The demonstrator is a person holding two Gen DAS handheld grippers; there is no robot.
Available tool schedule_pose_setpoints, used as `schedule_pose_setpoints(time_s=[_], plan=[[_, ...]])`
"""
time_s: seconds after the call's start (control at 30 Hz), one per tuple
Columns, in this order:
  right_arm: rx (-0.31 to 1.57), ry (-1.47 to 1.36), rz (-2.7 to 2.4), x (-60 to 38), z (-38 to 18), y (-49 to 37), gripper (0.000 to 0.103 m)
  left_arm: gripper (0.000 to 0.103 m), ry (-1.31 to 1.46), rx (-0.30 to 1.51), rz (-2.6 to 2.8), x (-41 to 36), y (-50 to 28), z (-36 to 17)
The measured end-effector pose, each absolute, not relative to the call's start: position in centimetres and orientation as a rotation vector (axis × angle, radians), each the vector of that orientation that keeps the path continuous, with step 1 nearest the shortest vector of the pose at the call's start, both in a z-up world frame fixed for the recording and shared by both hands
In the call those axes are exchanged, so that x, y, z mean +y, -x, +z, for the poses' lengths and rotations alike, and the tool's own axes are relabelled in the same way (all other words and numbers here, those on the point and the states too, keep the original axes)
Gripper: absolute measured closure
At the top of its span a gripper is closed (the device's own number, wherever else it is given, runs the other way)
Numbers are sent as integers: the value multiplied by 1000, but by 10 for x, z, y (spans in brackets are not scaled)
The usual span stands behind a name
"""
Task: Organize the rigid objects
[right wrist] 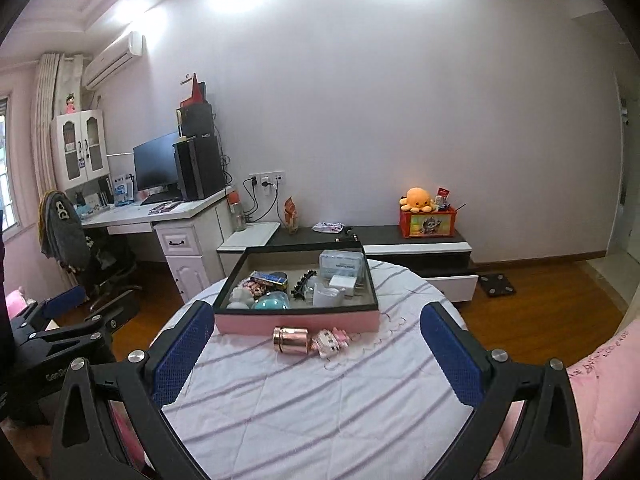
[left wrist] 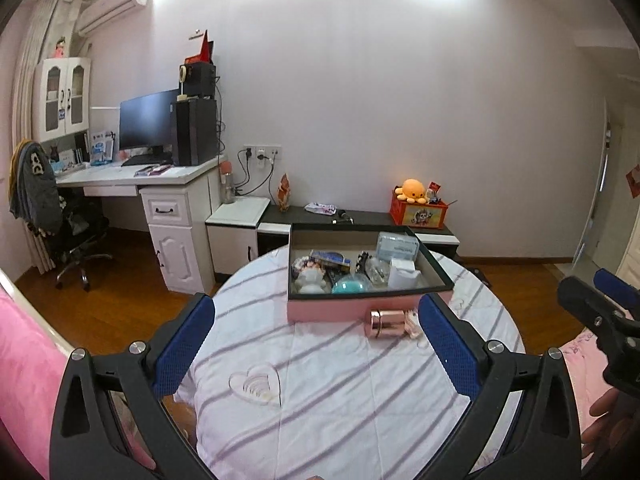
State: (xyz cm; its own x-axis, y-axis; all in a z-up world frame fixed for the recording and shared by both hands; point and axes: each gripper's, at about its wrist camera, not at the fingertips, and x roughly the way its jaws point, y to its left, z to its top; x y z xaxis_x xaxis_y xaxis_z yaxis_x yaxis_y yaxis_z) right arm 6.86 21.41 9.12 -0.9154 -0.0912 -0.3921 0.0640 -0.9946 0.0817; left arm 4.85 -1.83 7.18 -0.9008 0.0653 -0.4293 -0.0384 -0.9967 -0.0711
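A pink box [left wrist: 328, 310] [right wrist: 296, 322] with a dark rim stands on the round table and holds several small items, among them a teal round case [left wrist: 349, 286] [right wrist: 272, 301] and white boxes. A shiny rose-gold cylinder [left wrist: 386, 322] [right wrist: 291, 340] lies on its side on the cloth just in front of the box. A small pink and white toy [right wrist: 330, 341] [left wrist: 412, 322] lies right beside it. My left gripper [left wrist: 316, 350] is open and empty, short of the cylinder. My right gripper [right wrist: 316, 354] is open and empty, short of both.
The round table [left wrist: 320, 400] has a white cloth with grey stripes and drops off at its edges. Pink bedding [left wrist: 24, 360] lies at the left and right. A low TV cabinet [left wrist: 360, 220], a desk [left wrist: 132, 178] and wooden floor lie beyond.
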Motion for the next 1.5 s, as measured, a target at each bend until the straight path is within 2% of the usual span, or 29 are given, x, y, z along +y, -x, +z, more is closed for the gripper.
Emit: schedule_pose_setpoints(time_s=[0.27, 0.87, 1.2, 1.5], plan=[[-123, -619, -2999, 221, 89, -86, 0, 0, 702, -104, 2995, -14, -76, 62], [-112, -656, -2991, 218, 82, -81, 0, 0, 723, -116, 2981, -7, -69, 61], [-96, -787, -2990, 229, 59, -43, 0, 0, 832, -111, 2932, 4, -35, 36], [-34, -1032, -2925, 239, 4, 25, 0, 0, 958, -87, 2871, 30, 28, -6]])
